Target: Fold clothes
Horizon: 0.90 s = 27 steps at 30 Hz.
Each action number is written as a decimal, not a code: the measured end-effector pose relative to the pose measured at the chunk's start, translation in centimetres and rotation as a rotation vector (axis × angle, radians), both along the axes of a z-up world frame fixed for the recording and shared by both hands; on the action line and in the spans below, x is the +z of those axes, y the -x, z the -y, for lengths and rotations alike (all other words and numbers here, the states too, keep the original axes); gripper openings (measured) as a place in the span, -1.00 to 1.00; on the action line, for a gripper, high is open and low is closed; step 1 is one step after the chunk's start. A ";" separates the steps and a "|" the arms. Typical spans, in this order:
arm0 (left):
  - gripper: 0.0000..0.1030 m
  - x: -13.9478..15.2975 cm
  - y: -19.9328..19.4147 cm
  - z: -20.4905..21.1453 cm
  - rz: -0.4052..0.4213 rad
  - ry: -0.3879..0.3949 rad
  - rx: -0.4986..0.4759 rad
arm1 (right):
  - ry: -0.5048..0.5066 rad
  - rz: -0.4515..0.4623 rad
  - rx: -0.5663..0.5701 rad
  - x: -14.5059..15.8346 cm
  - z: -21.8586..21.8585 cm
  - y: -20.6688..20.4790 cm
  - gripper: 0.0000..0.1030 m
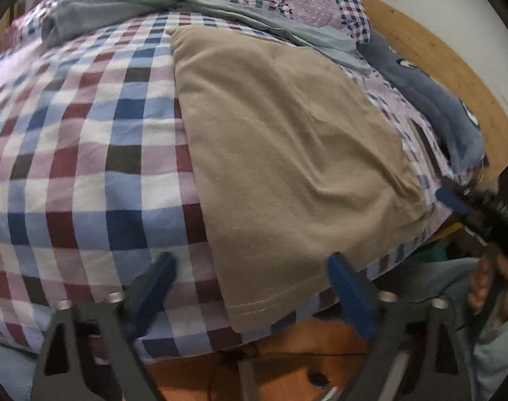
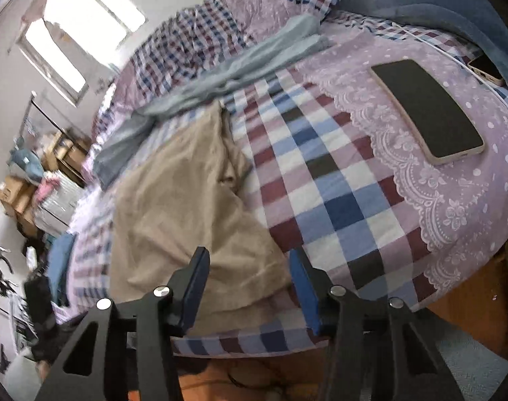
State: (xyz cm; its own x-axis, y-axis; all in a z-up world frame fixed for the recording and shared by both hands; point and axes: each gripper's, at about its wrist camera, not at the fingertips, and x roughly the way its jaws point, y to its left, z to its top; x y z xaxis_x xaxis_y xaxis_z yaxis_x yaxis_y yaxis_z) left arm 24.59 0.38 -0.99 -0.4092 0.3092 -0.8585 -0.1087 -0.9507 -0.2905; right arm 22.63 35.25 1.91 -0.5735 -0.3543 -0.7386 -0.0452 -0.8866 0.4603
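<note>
Progress stands partway, in my judgement; the tan garment (image 1: 287,153) lies on the checked bedspread (image 1: 87,153) as a long, fairly flat panel, which suggests at least one lengthwise fold is made; a cross fold to shorten it appears outstanding. A grey garment (image 1: 127,3) sprawls unfolded beyond it, towards the pillows, and reads as work remaining.

Location: the tan garment sits at the near edge of the bed, its stitched hem (image 1: 274,304) just short of the mattress edge.

Orientation: its long axis runs from the near edge away towards the pillows, hem end nearest the person; the far end narrows and looks bunched in the right wrist view.

Left gripper (image 1: 250,287): jaws apart, straddling the near-left hem corner; the pads are not seen pressing on cloth; no grip established. Right gripper (image 2: 248,287): jaws apart either side of the near-right corner of the cloth; fabric lies between them, unpinched as far as visible.

A phone (image 2: 427,110) rests on the lilac cloth, well apart from the garment.
</note>
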 end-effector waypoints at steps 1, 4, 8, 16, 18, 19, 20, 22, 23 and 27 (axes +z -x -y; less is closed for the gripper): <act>0.11 -0.1 0.0 0.1 0.010 -0.014 0.008 | -0.015 0.012 0.009 -0.4 0.3 0.1 0.04; -0.68 -0.9 0.2 1.1 0.055 -0.069 0.048 | -0.066 0.029 0.050 -1.2 1.4 0.4 -0.24; -0.89 -1.0 0.0 2.0 0.070 -0.133 0.077 | -0.132 0.009 0.094 -0.9 2.6 -0.2 -0.91; -0.92 0.4 -1.2 3.2 0.019 -0.194 0.127 | -0.056 -0.059 0.115 1.9 2.3 -3.4 -0.93; -0.93 0.1 -1.0 3.2 0.034 -0.192 0.137 | -0.087 -0.021 0.115 1.4 2.7 -3.4 -0.93; -0.95 -0.3 -0.8 3.2 0.051 -0.185 0.146 | -0.109 0.011 0.110 0.7 2.7 -3.1 -0.93; -0.96 -0.7 -0.6 3.2 0.070 -0.175 0.157 | -0.132 0.046 0.105 0.0 2.7 -2.8 -0.93; -0.96 -1.5 -0.2 3.3 0.109 -0.151 0.182 | -0.179 0.118 0.094 -1.5 2.7 -2.0 -0.93; -0.96 -1.7 -0.1 3.3 0.123 -0.141 0.191 | -0.211 0.140 0.088 -2.1 2.9 -1.7 -0.92; -0.97 -1.9 -0.1 2.9 0.131 -0.129 0.185 | -0.344 0.142 0.007 -2.0 2.8 -1.7 -0.86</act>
